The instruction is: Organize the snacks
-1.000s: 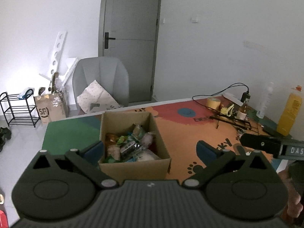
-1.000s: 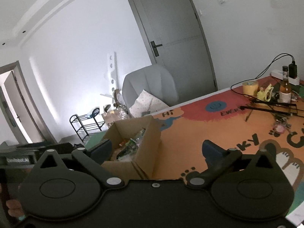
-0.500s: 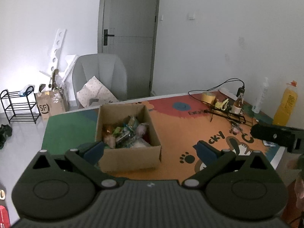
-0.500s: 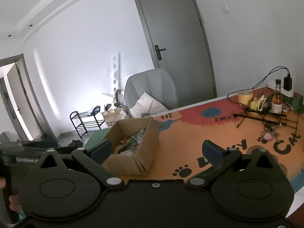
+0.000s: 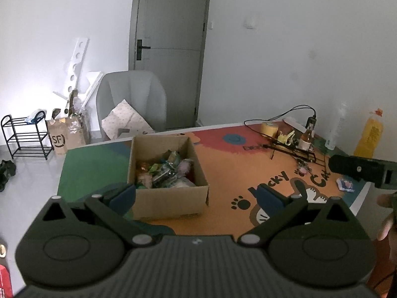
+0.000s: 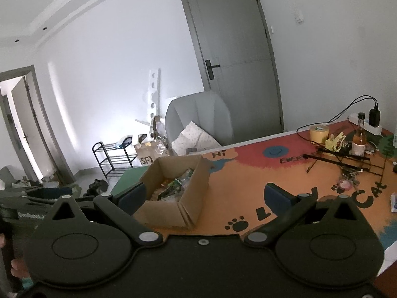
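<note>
Hovering wide apart and empty, left gripper (image 5: pixel 196 195) and right gripper (image 6: pixel 204 196), snack-filled cardboard box (image 5: pixel 168 201) just beyond both.

I see a matt brown cardboard box (image 5: pixel 168 198) holding crinkly, glossy snack wrappers (image 5: pixel 165 171) on a smooth printed table mat (image 5: pixel 230 173) — my left gripper (image 5: pixel 196 196) and right gripper (image 6: pixel 203 195) are matt black plastic with blue pads (image 5: pixel 122 195).

Too small to read
We cannot tell the snacks (image 5: pixel 165 171) apart inside the cardboard box (image 5: pixel 171 202); they blur together.
</note>
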